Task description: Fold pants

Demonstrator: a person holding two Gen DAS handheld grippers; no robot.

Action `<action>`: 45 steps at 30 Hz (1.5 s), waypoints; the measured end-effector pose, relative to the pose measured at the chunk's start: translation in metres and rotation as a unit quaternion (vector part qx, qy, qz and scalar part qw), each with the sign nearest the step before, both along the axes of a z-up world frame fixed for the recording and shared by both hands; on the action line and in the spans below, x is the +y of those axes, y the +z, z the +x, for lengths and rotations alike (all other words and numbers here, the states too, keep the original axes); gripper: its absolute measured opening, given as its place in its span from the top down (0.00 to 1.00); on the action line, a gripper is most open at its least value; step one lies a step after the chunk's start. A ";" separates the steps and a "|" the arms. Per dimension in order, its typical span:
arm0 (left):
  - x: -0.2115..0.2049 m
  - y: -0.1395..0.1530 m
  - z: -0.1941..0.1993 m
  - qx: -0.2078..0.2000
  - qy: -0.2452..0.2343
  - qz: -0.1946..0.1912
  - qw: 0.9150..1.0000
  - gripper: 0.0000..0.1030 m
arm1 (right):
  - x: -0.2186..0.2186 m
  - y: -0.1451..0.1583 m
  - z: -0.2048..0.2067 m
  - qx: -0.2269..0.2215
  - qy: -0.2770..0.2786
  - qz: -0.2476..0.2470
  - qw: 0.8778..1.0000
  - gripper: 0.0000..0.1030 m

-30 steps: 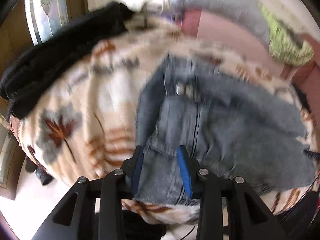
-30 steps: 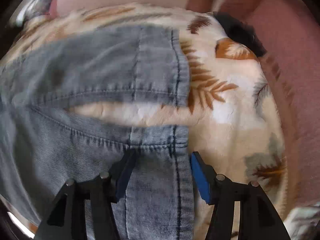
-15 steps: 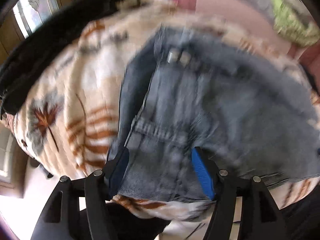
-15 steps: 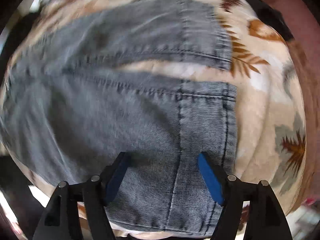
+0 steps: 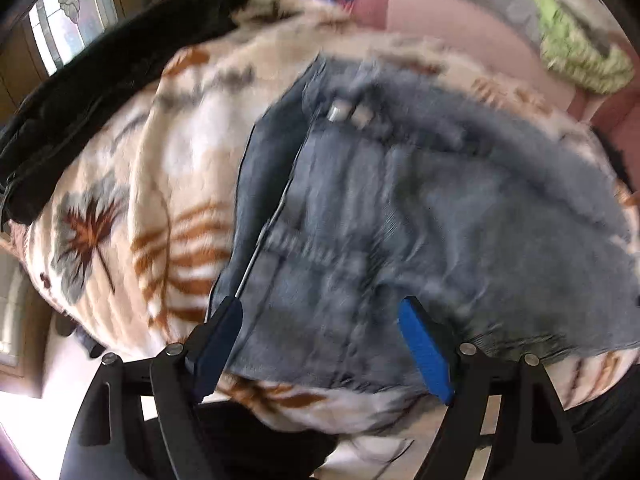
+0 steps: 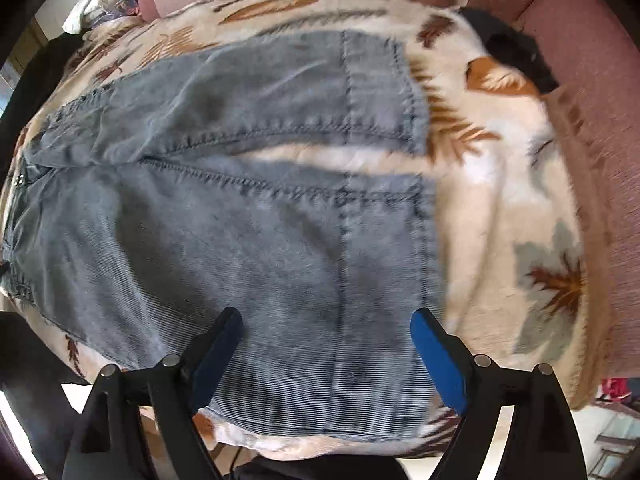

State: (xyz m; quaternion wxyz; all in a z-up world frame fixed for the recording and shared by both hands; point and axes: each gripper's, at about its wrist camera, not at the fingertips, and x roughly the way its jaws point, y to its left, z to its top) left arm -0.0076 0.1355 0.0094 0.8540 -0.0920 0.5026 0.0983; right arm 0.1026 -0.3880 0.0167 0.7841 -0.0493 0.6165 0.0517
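The leaf-print blanket [image 6: 496, 208] is the supporting surface in both views; cream ground, brown and grey leaf motifs. It extends past the jaws on every side. In the right wrist view, a pink upholstered surface [image 6: 592, 92] runs beyond and to the right of the blanket.

The denim pants [image 6: 248, 240] lie spread flat on the blanket, directly ahead of both sets of jaws. In the right wrist view, the two legs extend side by side across the frame. The near leg passes beneath the jaws. The far leg lies beyond it, with a narrow strip of blanket showing between the two toward the hem ends. The hems sit ahead and to the right of the jaws. In the left wrist view, the waist end of the pants [image 5: 420, 216] lies ahead of the jaws, and the metal waistband button [image 5: 334, 112] sits further forward. This view is motion-blurred.

A black garment [image 5: 100, 92] lies along the blanket's edge, ahead and to the left of the left jaws. A green textile [image 5: 576, 52] sits far ahead and to the right.

The left gripper [image 5: 320, 316] has its jaws wide apart above the waist end, holding nothing. The right gripper [image 6: 326, 324] has its jaws wide apart above the near leg, holding nothing.
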 end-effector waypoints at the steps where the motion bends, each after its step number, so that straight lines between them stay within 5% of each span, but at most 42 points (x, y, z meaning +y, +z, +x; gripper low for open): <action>1: 0.001 0.009 0.001 -0.015 -0.002 -0.006 1.000 0.21 | -0.004 0.005 0.001 -0.010 -0.008 0.005 1.000 0.14; 7: 0.023 0.047 0.043 -0.095 0.016 -0.048 0.994 0.21 | -0.038 0.038 0.031 -0.061 -0.059 0.055 0.995 0.14; 12: 0.060 0.044 0.089 -0.089 0.047 -0.087 0.991 0.21 | -0.047 0.072 0.042 -0.087 -0.087 0.088 0.988 0.14; 18: 0.066 0.029 0.163 -0.047 0.043 -0.102 0.993 0.21 | -0.073 0.051 0.112 -0.094 -0.116 0.116 0.982 0.14; 28: 0.070 -0.009 0.240 -0.002 0.055 -0.106 0.993 0.21 | -0.065 -0.019 0.239 -0.031 -0.147 0.165 0.975 0.16; 30: 0.069 -0.014 0.251 0.003 0.054 -0.107 0.993 0.21 | -0.052 -0.036 0.254 0.006 -0.125 0.178 0.976 0.57; 31: 0.069 -0.019 0.257 0.009 0.054 -0.110 0.992 0.21 | -0.044 -0.037 0.257 0.008 -0.113 0.158 0.981 0.59; 33: 0.069 -0.022 0.264 0.009 0.057 -0.103 0.993 0.21 | -0.026 -0.019 0.254 -0.022 -0.081 0.101 0.991 0.88; 35: 0.067 -0.020 0.271 0.003 0.052 -0.081 0.995 0.21 | -0.015 0.011 0.244 -0.094 -0.061 0.024 0.993 0.89; 38: 0.061 -0.018 0.281 -0.008 0.037 -0.068 0.997 0.21 | -0.012 0.031 0.237 -0.155 -0.062 -0.026 0.986 0.89; 40: 0.056 -0.021 0.286 -0.004 0.036 -0.060 0.998 0.21 | -0.010 0.013 0.243 -0.136 -0.061 -0.041 0.988 0.88; 42: 0.051 -0.023 0.288 -0.002 0.038 -0.039 0.999 0.21 | -0.016 -0.022 0.250 -0.070 -0.065 -0.029 0.995 0.77; 44: 0.050 -0.021 0.287 0.000 0.032 -0.038 0.999 0.21 | -0.032 -0.023 0.240 -0.078 -0.094 0.022 0.992 0.72; 45: 0.051 -0.018 0.284 -0.001 0.025 -0.049 0.998 0.21 | -0.041 -0.017 0.232 -0.088 -0.108 0.043 0.989 0.59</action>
